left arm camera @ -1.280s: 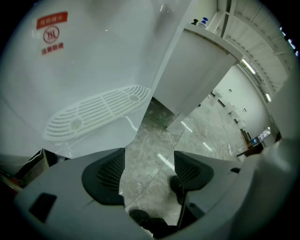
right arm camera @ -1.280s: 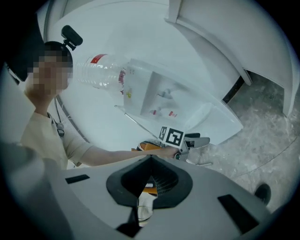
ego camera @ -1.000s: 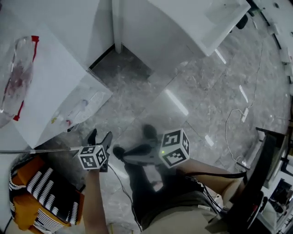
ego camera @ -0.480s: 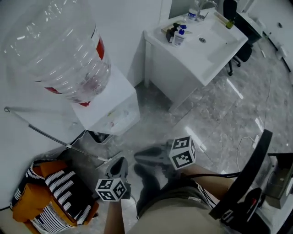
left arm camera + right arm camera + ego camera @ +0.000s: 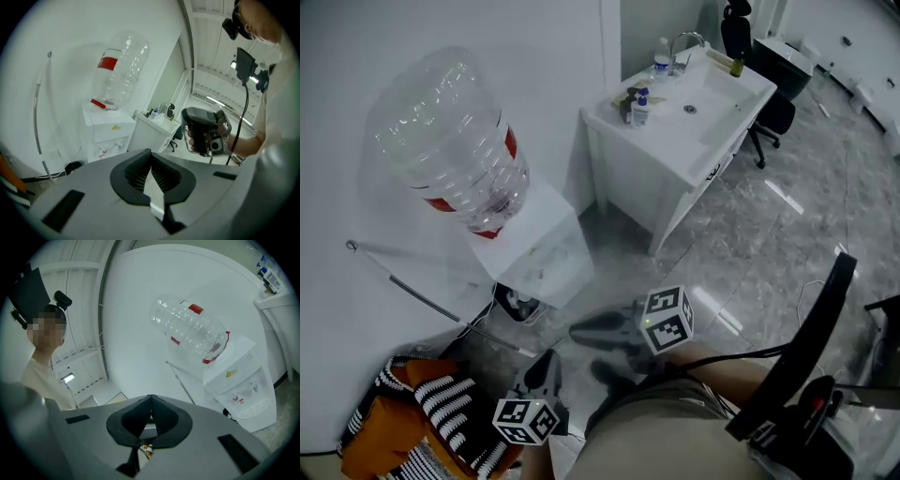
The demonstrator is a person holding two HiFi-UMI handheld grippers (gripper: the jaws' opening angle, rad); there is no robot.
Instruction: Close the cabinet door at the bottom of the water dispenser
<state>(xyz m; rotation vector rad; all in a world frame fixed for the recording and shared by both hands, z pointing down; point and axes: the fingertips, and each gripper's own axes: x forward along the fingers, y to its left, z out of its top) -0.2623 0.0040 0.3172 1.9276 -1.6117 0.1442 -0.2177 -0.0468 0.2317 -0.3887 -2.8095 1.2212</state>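
Head view, looking steeply down; a white water dispenser stands against the wall at ten o'clock from the picture's centre, with a clear, upturned water bottle bearing a red label on top; the cabinet door at its bottom cannot be seen here, hidden under the dispenser's top, and in both gripper views the gripper bodies cut off the lower front, so whether it is closed cannot be told.

The left gripper sits at six o'clock, near the bottom edge, pointing up toward the dispenser and well apart from it; its fingers are pressed together at the tips with nothing between them.

The right gripper lies at five o'clock, just beside the left one, pointing toward nine o'clock; its fingers are also closed tip to tip and empty; the left gripper view shows a hand wrapped round its handle.

At one o'clock stands a white bench with a sink, a tap and small bottles; a black office chair is just behind it.

At seven o'clock an orange bag with black and white stripes rests on the grey marble floor; a thin metal rod leans at nine o'clock beside the dispenser.
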